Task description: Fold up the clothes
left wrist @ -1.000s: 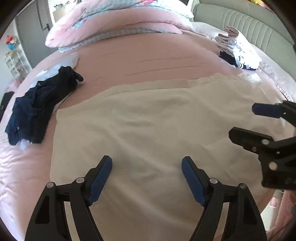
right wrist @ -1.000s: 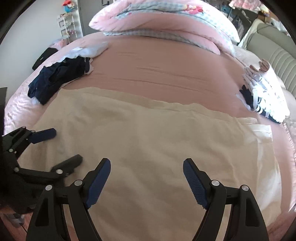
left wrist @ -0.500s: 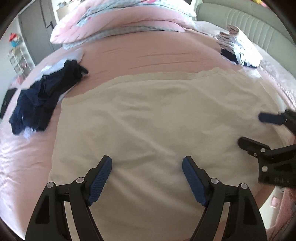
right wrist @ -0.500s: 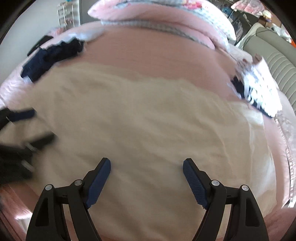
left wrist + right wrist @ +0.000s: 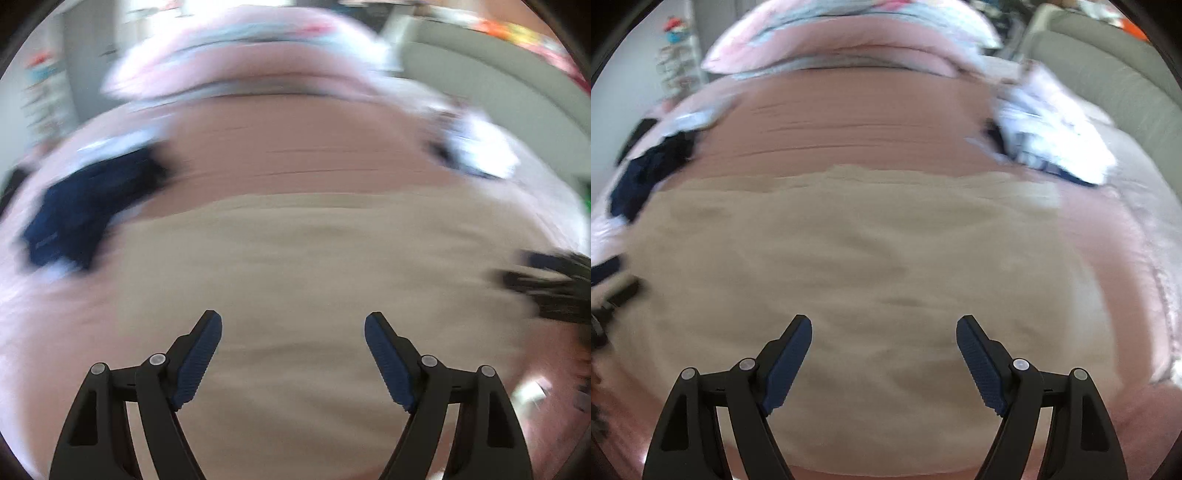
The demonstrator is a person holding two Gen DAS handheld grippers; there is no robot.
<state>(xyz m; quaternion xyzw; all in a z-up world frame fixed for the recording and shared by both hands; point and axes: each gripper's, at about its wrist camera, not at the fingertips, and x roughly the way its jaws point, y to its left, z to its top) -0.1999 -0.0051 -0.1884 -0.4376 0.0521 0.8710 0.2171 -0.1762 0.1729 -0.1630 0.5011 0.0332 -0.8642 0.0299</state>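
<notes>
Item 1, left gripper [image 5: 293,354]: I am holding it with fingers spread wide, gripping nothing, hovering over the cream garment [image 5: 314,288].

Item 2, right gripper [image 5: 884,356]: I am keeping it wide apart too, gripping nothing.

Item 3, cream garment: it is lying spread on the pink bed [image 5: 871,122], running under and between both pairs of fingers and on toward 12 o'clock, its far edge wavy. I cannot tell whether a finger is touching it.

Risks: both views are smearing, so I am judging edges poorly. Closing now, mid-panel, would likely pinch one layer or bunch the cloth instead of taking a hem. The two grippers are working close together; each is showing at the other's 3 or 9 o'clock, and they could collide.

Item 4, dark blue clothes [image 5: 646,173]: heaped at 10 o'clock, just beside the garment's corner; a fold swung that way could snag them.

Item 5, white pile [image 5: 1056,144]: sitting at 2 o'clock, apart.

Item 6, pillows [image 5: 849,33]: lying at 12 o'clock, farthest.
</notes>
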